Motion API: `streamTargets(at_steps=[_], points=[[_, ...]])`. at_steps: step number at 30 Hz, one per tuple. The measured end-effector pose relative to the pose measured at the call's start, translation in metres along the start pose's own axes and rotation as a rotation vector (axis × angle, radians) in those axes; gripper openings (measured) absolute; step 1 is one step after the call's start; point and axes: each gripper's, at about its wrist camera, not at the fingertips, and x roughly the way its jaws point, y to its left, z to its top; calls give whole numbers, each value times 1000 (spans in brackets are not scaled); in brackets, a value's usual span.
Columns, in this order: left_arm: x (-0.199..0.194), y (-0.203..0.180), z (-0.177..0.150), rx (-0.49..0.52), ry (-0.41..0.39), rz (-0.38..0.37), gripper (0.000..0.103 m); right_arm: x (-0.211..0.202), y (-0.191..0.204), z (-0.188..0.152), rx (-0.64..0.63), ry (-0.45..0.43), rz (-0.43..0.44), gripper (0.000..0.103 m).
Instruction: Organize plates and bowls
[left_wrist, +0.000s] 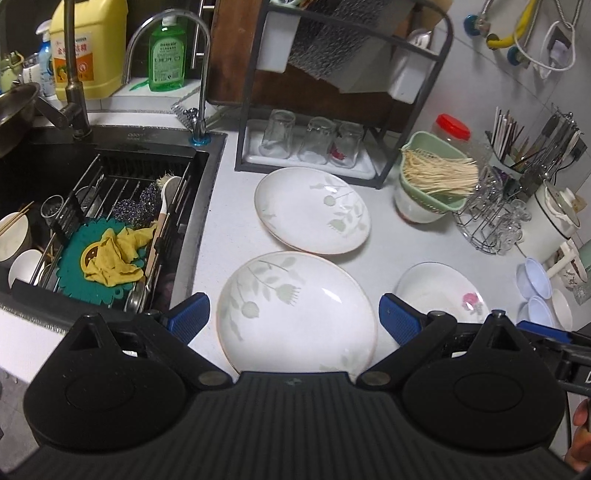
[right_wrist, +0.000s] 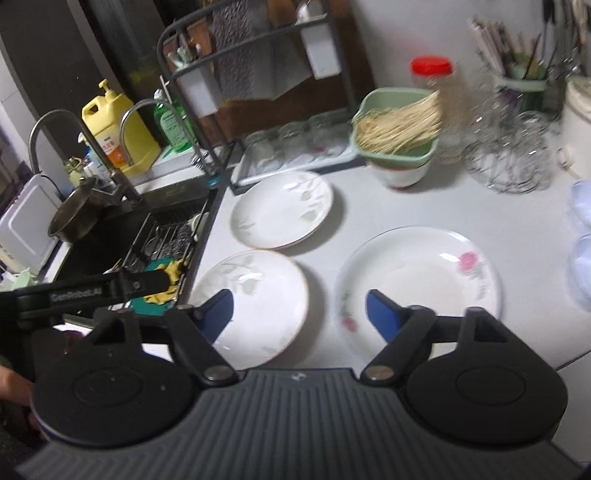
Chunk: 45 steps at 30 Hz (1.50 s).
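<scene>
Three plates lie apart on the tabletop (left_wrist: 388, 243). Left hand-held gripper (left_wrist: 293, 319) gapes over the near leaf plate (left_wrist: 295, 314); right hand-held gripper (right_wrist: 299, 312) stands apart, empty, between it and the rose plate (right_wrist: 417, 284). Risk: pads skidding off a shallow glazed rim, knocking plates together.

right claw (right_wrist: 299, 312): open | above counter gap | leaf plate (right_wrist: 255, 295) | rose plate (right_wrist: 424, 280)

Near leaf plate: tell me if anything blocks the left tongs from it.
Nothing visible does. The left tongs stand open right over the near leaf plate, with only bare counter around its rim. The far leaf plate lies beyond it, apart.
</scene>
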Motion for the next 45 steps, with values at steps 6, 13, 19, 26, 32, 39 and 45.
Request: streamTargets(at_steps=[6,13,19,26,32,39,45], points=[[27,27,18,49,27,-26,100,33,24,1,31,38,5,77],[57,50,31,87,84,-81,100,63,34,2,117,32,-12,76],[80,66,36,99,119,-149,98,83,33,-3,182,47,-60,76],[113,75,34,89,177,-179,87,98,27,-9,254,81,-71,56],[141,76,23,100,218,-188,72,116,15,-24,276,126,-135,45],[162,75,16,125,244,-191,72,139,6,-34,318,173,-153,26],[175,78,14,122,258,-208,68,155,3,-35,333,189,-159,19]])
